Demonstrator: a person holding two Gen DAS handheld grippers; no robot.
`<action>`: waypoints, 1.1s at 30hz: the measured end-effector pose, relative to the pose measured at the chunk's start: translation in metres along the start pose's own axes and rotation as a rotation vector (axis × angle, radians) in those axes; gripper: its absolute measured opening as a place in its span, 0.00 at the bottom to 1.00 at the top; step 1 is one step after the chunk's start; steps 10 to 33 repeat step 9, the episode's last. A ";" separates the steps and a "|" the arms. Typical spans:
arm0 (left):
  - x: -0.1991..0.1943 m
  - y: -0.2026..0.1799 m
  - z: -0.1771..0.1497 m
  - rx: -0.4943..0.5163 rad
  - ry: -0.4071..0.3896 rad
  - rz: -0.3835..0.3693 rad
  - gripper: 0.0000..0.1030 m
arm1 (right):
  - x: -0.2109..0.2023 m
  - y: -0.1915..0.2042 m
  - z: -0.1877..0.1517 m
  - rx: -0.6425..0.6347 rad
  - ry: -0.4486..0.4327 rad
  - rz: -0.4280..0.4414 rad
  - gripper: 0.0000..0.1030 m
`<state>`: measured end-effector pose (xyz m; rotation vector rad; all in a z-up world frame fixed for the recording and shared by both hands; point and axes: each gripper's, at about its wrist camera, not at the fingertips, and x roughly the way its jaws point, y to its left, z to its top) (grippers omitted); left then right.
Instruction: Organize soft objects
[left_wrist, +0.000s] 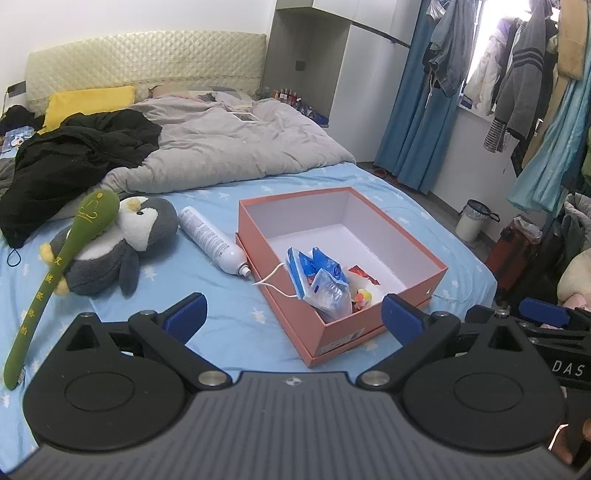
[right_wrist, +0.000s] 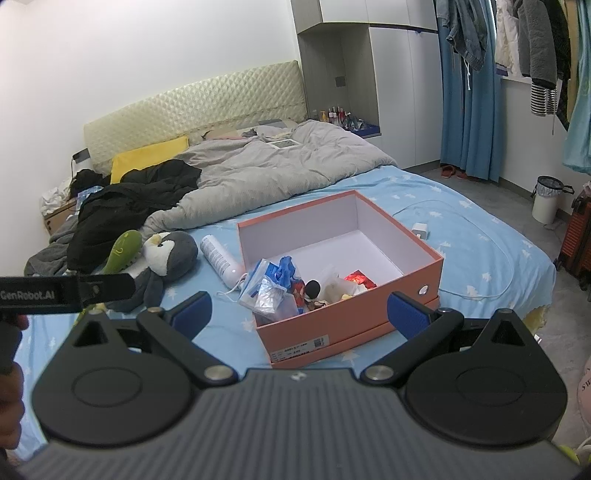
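Note:
A salmon-pink box (left_wrist: 373, 325) (right_wrist: 343, 325) stands open on the blue bed sheet, holding plastic packets (left_wrist: 325, 284) (right_wrist: 269, 288) and small toys at its near end. Left of it lie a white spray bottle (left_wrist: 212, 236) (right_wrist: 221, 256), a grey penguin plush (left_wrist: 147, 229) (right_wrist: 173, 254) and a long green plush stick (left_wrist: 66, 266) (right_wrist: 123, 251) across the penguin. My left gripper (left_wrist: 293, 314) hovers open over the box's near left corner, holding nothing. My right gripper (right_wrist: 299, 314) is open above the box's front wall, also holding nothing.
A grey duvet (left_wrist: 236, 144) and black coat (left_wrist: 74, 155) cover the far bed. A white charger (right_wrist: 420, 229) and cable lie right of the box. Beyond the bed's right edge stand a white bin (left_wrist: 471, 221), a red suitcase (left_wrist: 517, 254) and hanging clothes (left_wrist: 524, 81).

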<state>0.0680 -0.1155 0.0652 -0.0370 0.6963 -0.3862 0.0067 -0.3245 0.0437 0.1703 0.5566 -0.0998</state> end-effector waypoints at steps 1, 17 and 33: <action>0.000 0.000 0.000 0.002 0.000 0.000 0.99 | 0.000 0.000 0.000 -0.001 0.000 -0.003 1.00; 0.000 -0.002 0.001 0.000 0.001 -0.001 0.99 | 0.001 0.000 0.001 0.009 0.007 0.005 1.00; 0.000 -0.002 0.001 0.000 0.001 -0.001 0.99 | 0.001 0.000 0.001 0.009 0.007 0.005 1.00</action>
